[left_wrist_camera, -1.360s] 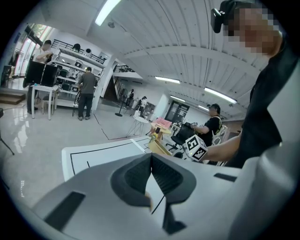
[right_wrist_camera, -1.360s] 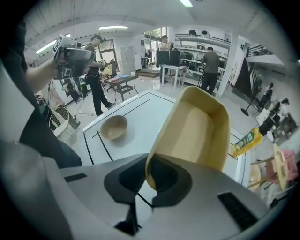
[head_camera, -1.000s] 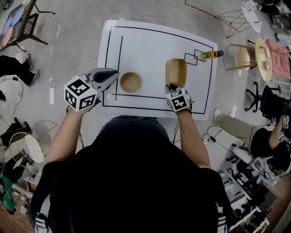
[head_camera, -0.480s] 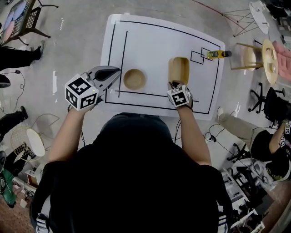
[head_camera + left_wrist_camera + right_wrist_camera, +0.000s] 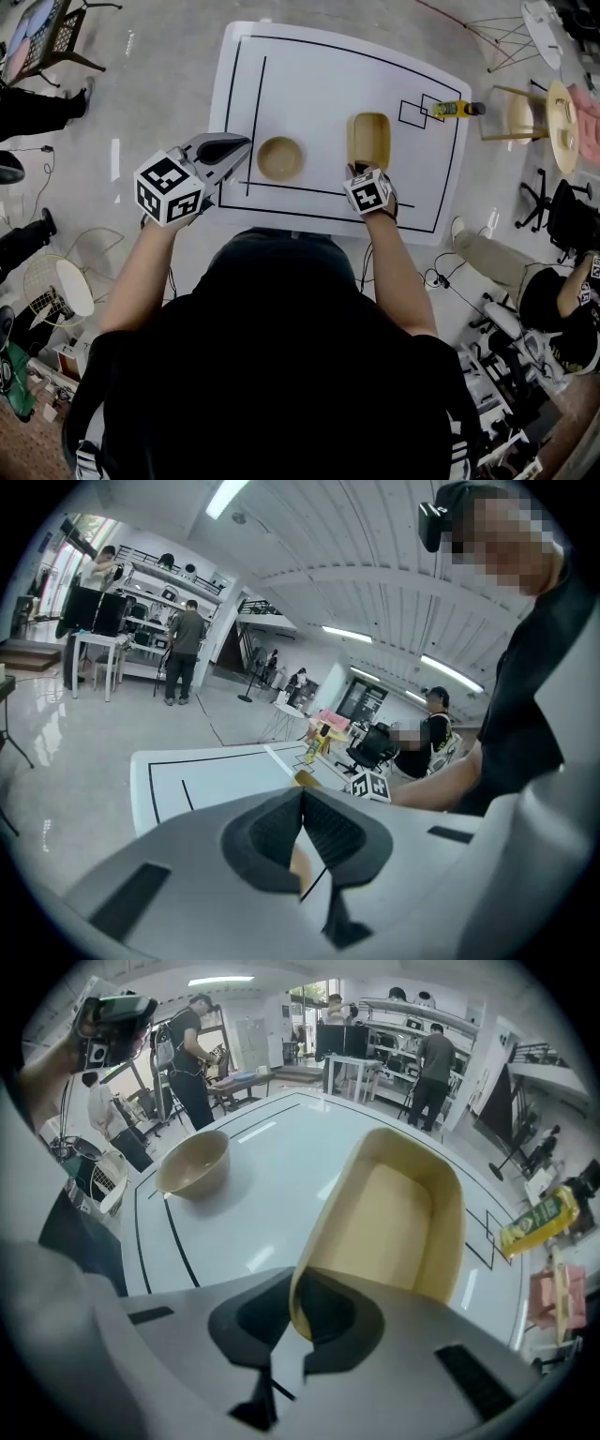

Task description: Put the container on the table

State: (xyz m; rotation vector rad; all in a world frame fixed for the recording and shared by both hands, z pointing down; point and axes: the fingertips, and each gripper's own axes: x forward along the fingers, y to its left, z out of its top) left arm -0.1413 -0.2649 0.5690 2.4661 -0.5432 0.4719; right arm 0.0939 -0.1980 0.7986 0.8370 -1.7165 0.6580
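Right gripper point(image 5: 300, 1321): jaws clamped on the near rim of the wooden container point(image 5: 394, 1222), one pad inside the wall and one outside. The container is over the white table point(image 5: 309, 84), inside the black outline, open side up, long axis pointing away from me. From the head view it looks flat on the surface; I cannot tell whether the base is fully down. A round wooden bowl point(image 5: 280, 157) stands on the table to its left, apart from it. Left gripper point(image 5: 302, 827): jaws pressed together, nothing between them, held at the table's near left edge, beside the bowl. A yellow bottle point(image 5: 453, 109) lies at the far right edge.
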